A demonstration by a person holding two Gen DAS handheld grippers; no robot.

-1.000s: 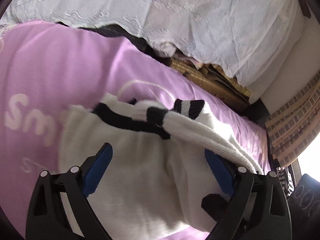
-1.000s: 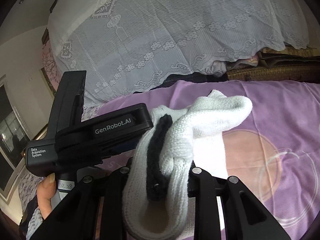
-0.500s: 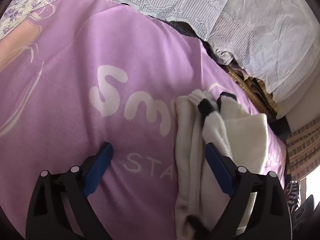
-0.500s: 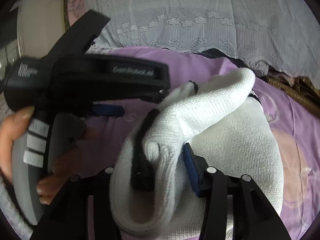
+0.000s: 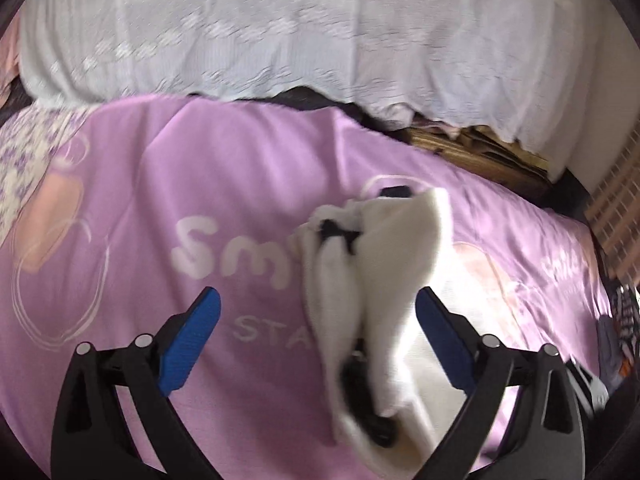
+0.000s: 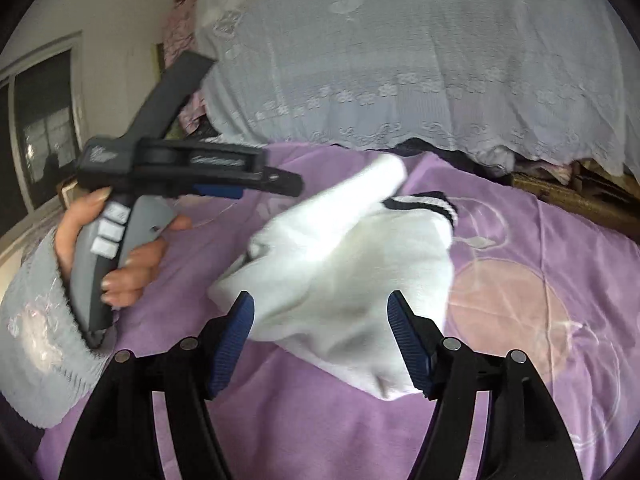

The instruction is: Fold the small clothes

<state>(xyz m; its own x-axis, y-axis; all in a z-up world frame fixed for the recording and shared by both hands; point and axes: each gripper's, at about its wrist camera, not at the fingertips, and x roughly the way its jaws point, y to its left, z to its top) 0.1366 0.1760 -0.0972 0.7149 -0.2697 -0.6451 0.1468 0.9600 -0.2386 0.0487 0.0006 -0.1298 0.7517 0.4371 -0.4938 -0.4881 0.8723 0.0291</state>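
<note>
A: Where does the garment lie in this figure?

B: We see a small white knit sweater (image 6: pixel 352 264) with black-striped cuffs, bunched on the purple printed bedsheet (image 6: pixel 540 360). A lace-covered mound (image 6: pixel 400 60) rises behind it. In the right wrist view one sleeve sticks up, blurred, and the body of the sweater sits between the blue pads (image 6: pixel 408 344).

A: And the tongs?

B: The right gripper (image 6: pixel 320 340) has its jaws opening. The knit is between them, yet neither pad seems to press on it. The left gripper (image 5: pixel 316 340) is spread wide and opening further. In its own view the sweater lies beside its right pad (image 5: pixel 440 344), and we judge it not clamped. In the right wrist view, the left tool is held off the cloth by a hand (image 6: pixel 128 256) in a grey sleeve (image 6: pixel 40 340).

A: How will the sweater handle?

B: We judge it light, soft and limp. It will sag and slump wherever it is unsupported, and thick knit layers may slide over each other. It is not fragile, though loose loops could snag.

A: Where should we take hold?

B: We would pinch a single layer at a firm edge: the ribbed striped cuff (image 6: pixel 424 204), or the hem corners, one per gripper, so the cloth spreads flat.
</note>
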